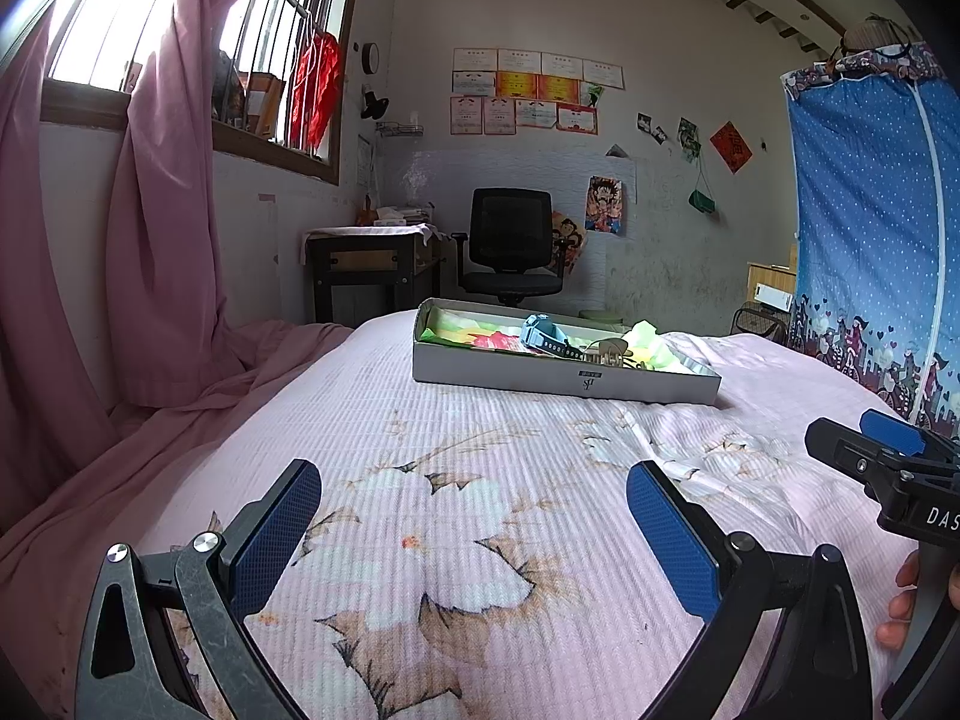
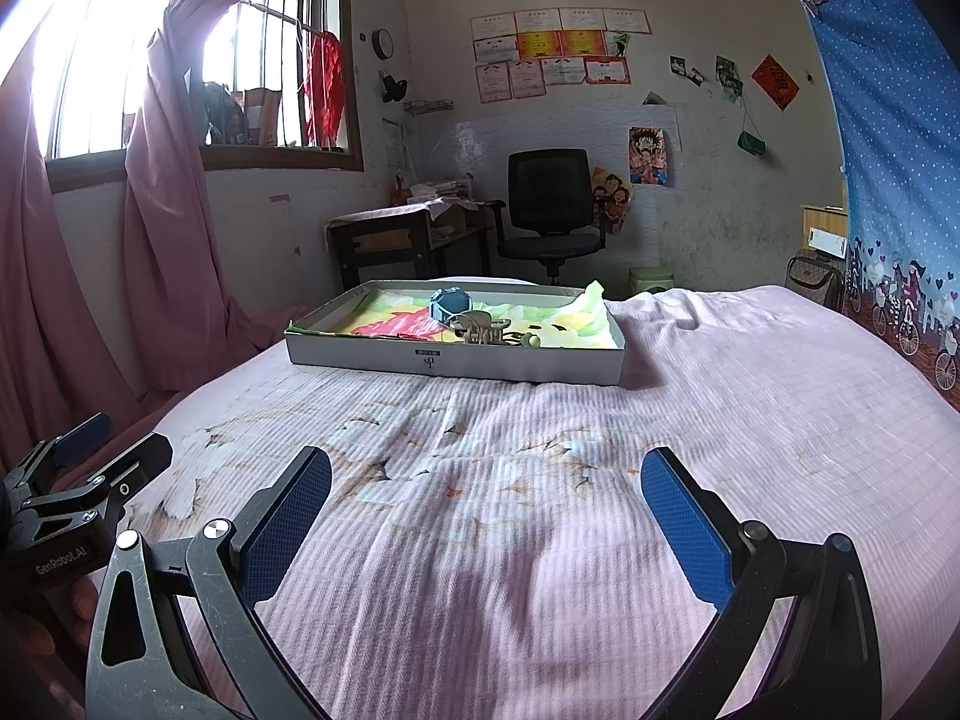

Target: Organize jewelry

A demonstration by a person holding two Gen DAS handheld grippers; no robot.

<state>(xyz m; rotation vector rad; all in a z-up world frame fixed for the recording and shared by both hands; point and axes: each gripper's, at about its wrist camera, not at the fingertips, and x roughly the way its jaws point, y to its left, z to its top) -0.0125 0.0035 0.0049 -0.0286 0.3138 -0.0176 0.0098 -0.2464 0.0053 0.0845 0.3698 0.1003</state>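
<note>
A: Item one, left gripper (image 1: 474, 516)?
B: Fingers spread wide, nothing between them, held low over the pink floral bedspread (image 1: 480, 570).
A: Right gripper (image 2: 486, 507)?
B: Likewise wide apart and holding nothing, just beside the left one.
A: Location of the jewelry?
B: Well ahead of both pairs of tongs, inside a shallow white box (image 2: 456, 363) lined with colourful paper. Contents: a blue watch (image 2: 451, 303), a beige claw hair clip (image 2: 478, 329), and small dark pieces too small to identify.
A: Beyond the box?
B: A black office chair (image 2: 549, 204).
</note>
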